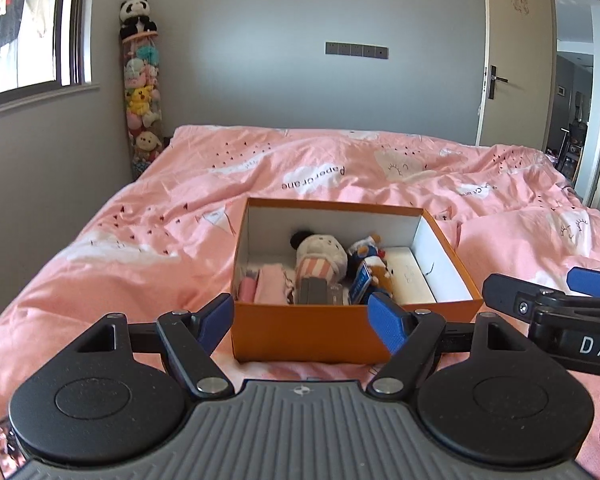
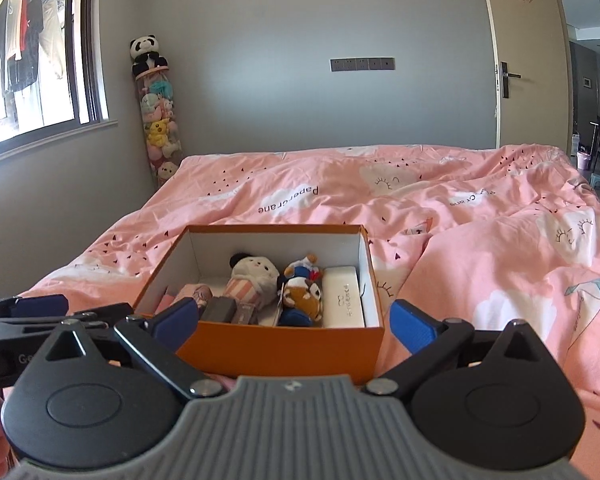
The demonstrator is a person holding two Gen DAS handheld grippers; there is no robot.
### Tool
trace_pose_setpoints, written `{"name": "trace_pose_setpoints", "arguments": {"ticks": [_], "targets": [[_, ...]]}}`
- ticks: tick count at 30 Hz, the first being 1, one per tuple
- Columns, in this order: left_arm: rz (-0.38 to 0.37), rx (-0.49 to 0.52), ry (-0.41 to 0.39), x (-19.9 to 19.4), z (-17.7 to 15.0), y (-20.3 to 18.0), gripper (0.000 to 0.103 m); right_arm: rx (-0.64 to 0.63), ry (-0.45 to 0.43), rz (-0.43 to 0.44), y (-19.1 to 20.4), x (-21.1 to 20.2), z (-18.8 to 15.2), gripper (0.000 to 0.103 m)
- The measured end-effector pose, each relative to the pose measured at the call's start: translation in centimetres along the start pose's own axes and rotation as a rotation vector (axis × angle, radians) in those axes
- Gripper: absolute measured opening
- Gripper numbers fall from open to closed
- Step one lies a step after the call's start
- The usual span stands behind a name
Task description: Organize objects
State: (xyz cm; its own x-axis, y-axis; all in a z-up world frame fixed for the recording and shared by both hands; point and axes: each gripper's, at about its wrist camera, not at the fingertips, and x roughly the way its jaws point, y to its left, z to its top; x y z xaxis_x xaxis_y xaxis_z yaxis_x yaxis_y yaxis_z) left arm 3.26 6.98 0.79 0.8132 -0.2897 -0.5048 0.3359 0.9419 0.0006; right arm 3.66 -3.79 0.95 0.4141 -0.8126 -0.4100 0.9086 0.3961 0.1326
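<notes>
Orange cardboard box (image 1: pixel 352 332), lid off, is seen resting on a pink quilt (image 1: pixel 140 240) printed w/ white clouds, near the bed's near edge. Inside, white-lined, several items are packed along the near wall: pink folded cloth (image 1: pixel 270 286) at left, a white plush w/ pink-striped body (image 1: pixel 320 258) in the middle, a grey block (image 1: pixel 314 292) in front of it, an orange-and-blue plush toy (image 1: pixel 370 262) to its right, and a white oblong case (image 1: pixel 410 280) against the right wall.

Left gripper (image 1: pixel 304 320) is held just short of the box's near wall, jaws spread wide, nothing between the blue pads (image 1: pixel 386 320); the box front is framed by them but not touched. Right gripper (image 2: pixel 294 320) is held likewise at the box's near side, jaws fully wide, no object gripped; its left pad overlaps the box's near-left corner in the right-wrist view, contact can't be told. Each gripper is seen at the edge of the other's view, side by side, close together.

Beyond the bed a grey wall is seen w/ a row of sockets (image 2: pixel 362 64), a window (image 2: pixel 32 52) at left, a tall clear tube of plush toys (image 2: pixel 160 128) in the corner topped by a panda (image 2: pixel 148 54), and a door (image 2: pixel 528 52) at right.
</notes>
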Motion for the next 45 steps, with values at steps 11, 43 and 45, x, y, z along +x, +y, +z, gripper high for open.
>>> {"name": "trace_pose_setpoints", "arguments": {"ticks": [11, 43, 45], "targets": [[-0.015, -0.005, 0.016, 0.4, -0.4, 0.5, 0.089, -0.009, 0.024, -0.018, 0.3, 1.2, -0.7, 0.102], [-0.019, -0.018, 0.033, 0.9, -0.6, 1.0, 0.089, 0.001, 0.051, 0.004, 0.5, 1.7, -1.0, 0.102], [-0.02, -0.019, 0.034, 0.9, -0.6, 1.0, 0.089, 0.001, 0.051, 0.003, 0.5, 1.7, -1.1, 0.102]]}}
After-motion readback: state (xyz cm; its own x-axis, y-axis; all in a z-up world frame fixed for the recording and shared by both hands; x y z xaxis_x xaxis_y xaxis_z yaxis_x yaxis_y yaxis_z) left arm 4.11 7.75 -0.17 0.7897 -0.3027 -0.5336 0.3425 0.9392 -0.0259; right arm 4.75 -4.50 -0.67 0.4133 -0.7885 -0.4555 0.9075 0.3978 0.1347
